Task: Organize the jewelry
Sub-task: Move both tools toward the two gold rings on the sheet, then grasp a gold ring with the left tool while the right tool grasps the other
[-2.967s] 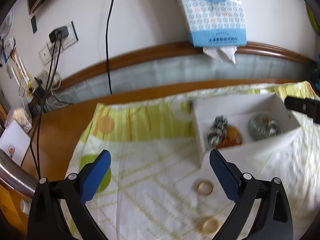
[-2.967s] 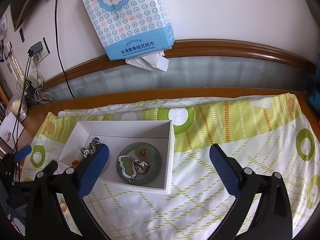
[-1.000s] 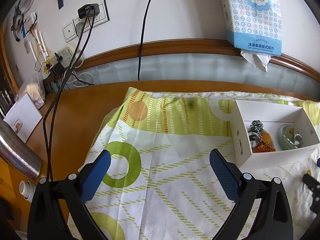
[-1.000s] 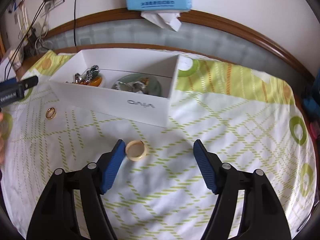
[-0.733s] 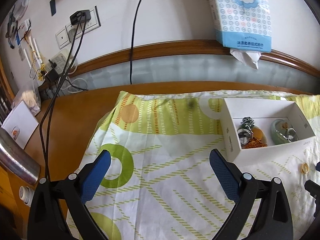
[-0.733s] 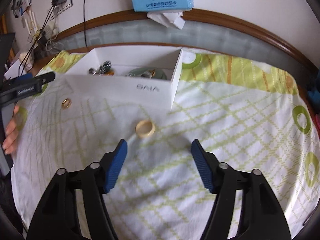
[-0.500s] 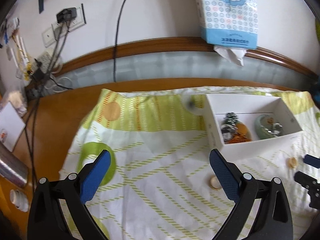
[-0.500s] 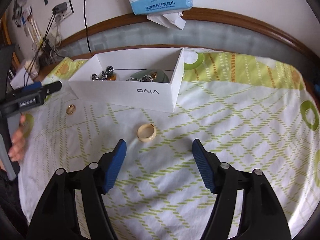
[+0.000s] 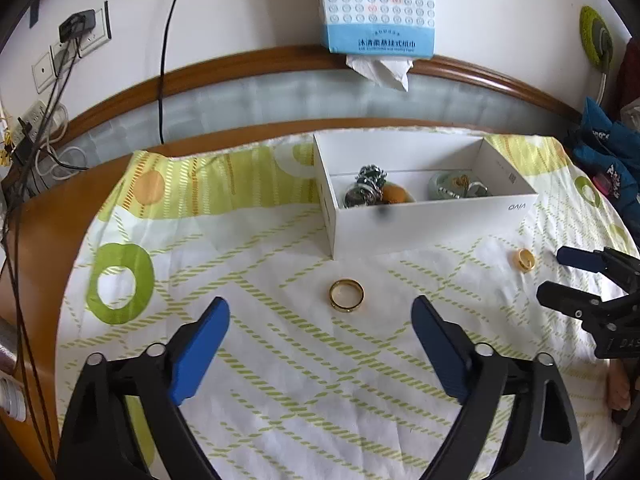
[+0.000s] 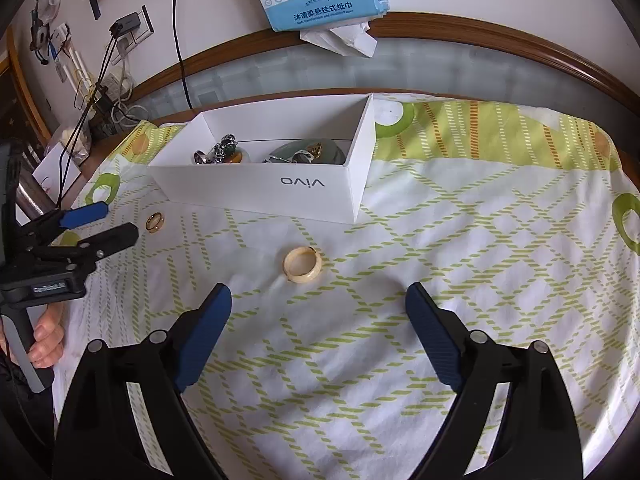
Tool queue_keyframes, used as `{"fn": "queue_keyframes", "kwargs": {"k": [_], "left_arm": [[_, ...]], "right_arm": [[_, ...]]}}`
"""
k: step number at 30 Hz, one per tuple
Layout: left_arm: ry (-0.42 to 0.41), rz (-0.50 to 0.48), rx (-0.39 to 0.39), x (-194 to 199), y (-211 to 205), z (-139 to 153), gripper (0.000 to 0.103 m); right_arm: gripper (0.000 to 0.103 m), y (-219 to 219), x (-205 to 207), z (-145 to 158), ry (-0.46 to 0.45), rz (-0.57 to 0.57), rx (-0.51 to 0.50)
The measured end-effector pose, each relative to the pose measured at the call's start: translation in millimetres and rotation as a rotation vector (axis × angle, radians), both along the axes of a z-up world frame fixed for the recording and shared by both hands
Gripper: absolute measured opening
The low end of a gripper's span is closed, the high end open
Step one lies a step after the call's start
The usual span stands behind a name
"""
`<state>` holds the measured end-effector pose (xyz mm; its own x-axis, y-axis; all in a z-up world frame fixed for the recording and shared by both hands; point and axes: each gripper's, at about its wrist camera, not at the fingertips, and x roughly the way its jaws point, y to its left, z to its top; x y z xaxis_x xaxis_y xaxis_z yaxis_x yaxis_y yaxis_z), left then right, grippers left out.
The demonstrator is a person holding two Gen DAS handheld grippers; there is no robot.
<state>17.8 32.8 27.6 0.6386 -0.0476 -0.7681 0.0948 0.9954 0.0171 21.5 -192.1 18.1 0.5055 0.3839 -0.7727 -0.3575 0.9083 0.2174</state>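
Observation:
A white open box [image 9: 432, 220] [image 10: 256, 192] on the green-patterned cloth holds several pieces of jewelry. A thin gold ring [image 9: 346, 295] [image 10: 155, 222] lies on the cloth just ahead of my left gripper [image 9: 320, 322], which is open and empty. A wide cream-gold ring [image 10: 302, 265] [image 9: 523, 259] lies just ahead of my right gripper [image 10: 318, 308], also open and empty. Each gripper shows in the other's view: the right one at the right edge [image 9: 560, 276], the left one at the left edge [image 10: 114, 222].
A blue tissue pack [image 9: 378, 8] hangs on the wall behind the box. Cables and sockets [image 9: 60, 52] are at the far left. The wooden table edge [image 9: 52, 216] shows left of the cloth. Blue fabric [image 9: 608, 152] lies at the right.
My left gripper has swung right and closer, so the thin gold ring now sits between its fingers' line. My right gripper moved in toward the cream ring. Both stay open.

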Motion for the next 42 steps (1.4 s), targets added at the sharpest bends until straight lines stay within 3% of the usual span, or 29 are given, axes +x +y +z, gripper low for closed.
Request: {"fn": "queue_keyframes", "kwargs": {"k": [4, 12, 14, 16, 18, 25, 37, 40, 42], "left_arm": [[0.038, -0.035, -0.01, 5, -4, -9, 0.06], [0.015, -0.071, 0.034, 4, -17, -11, 0.055], [0.024, -0.076, 0.04, 8, -19, -13, 0.046], [0.046, -0.089, 0.028, 13, -21, -16, 0.028], [0.044, -0.09, 0.017, 14, -21, -16, 0.02], [0.037, -0.085, 0.024, 10, -21, -15, 0.02], [0.033, -0.081, 0.043, 10, -24, -17, 0.022], [0.04, -0.08, 0.025, 12, -23, -16, 0.022], [0.04, -0.082, 0.022, 12, -22, -16, 0.022]], "right_arm": [[0.084, -5, 0, 1, -0.006, -0.02, 0.012], [0.084, -5, 2, 0, -0.005, -0.021, 0.009], [0.084, -5, 1, 1, -0.01, -0.021, 0.01], [0.084, -6, 1, 2, -0.014, -0.022, 0.013], [0.084, -5, 1, 2, -0.02, -0.02, 0.012], [0.082, -3, -3, 4, -0.038, -0.005, 0.008], [0.06, 18, 0, 4, -0.048, 0.063, -0.047], [0.053, 23, 6, 3, -0.052, 0.068, -0.062], [0.04, 26, 10, -2, -0.039, 0.07, -0.075]]}}
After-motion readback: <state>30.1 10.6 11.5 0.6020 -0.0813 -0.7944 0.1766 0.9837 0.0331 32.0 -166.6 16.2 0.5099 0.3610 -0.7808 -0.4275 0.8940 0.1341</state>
